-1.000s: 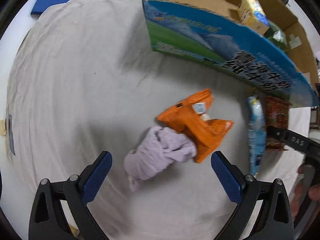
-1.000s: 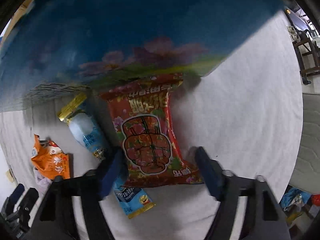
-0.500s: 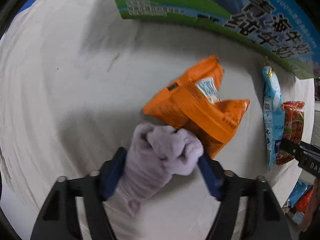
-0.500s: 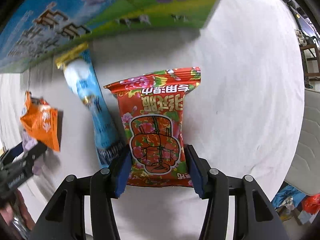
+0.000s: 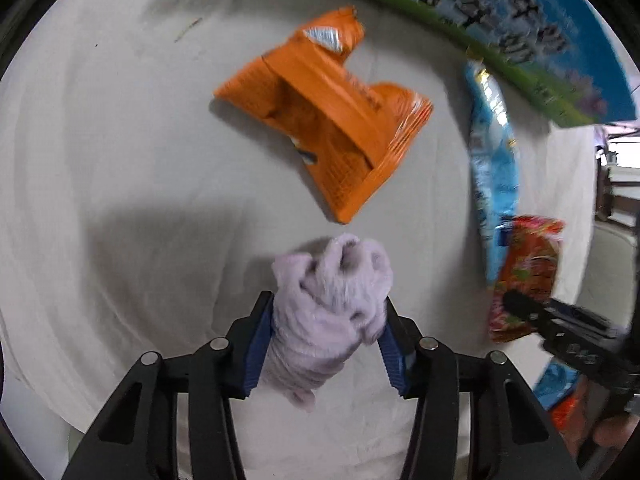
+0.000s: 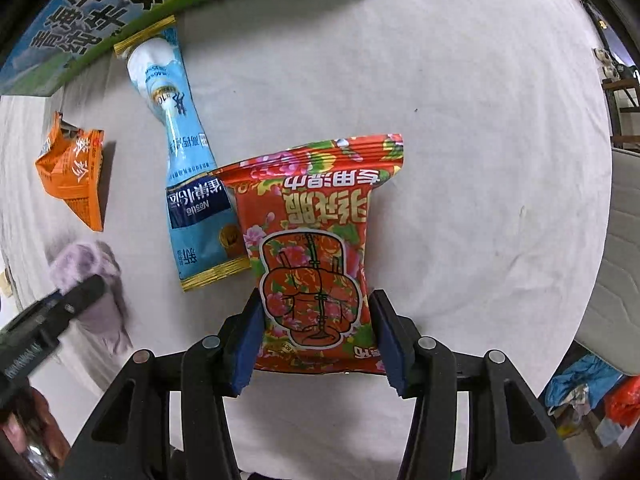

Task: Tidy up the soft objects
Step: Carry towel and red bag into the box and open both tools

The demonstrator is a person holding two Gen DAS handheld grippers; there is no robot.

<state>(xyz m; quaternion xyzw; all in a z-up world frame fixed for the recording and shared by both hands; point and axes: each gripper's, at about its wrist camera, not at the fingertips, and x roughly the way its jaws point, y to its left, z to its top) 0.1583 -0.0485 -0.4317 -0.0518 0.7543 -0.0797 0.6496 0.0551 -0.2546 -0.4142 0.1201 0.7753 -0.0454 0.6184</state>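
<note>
A crumpled lilac cloth (image 5: 336, 268) lies on the white sheet, between the blue pads of my left gripper (image 5: 328, 304). Its jaws are closing and both pads press into the cloth. A red flowered snack packet (image 6: 316, 216) sits flat on the sheet with my right gripper (image 6: 317, 298) shut on its near end. The same packet (image 5: 528, 264) shows at the right of the left wrist view. The lilac cloth (image 6: 84, 260) appears at the far left of the right wrist view, partly behind a black finger.
An orange packet (image 5: 332, 128) lies just beyond the cloth. A long light-blue pouch (image 6: 188, 184) lies beside the red packet, touching it. A blue-and-green cardboard box (image 5: 500, 28) stands behind them. The sheet (image 6: 480, 160) ends at the right, with bags on the floor (image 6: 580, 388).
My left gripper came down over the lilac cloth and its wide-open jaws closed onto it. My right gripper tightened on the red packet and drew back from the box.
</note>
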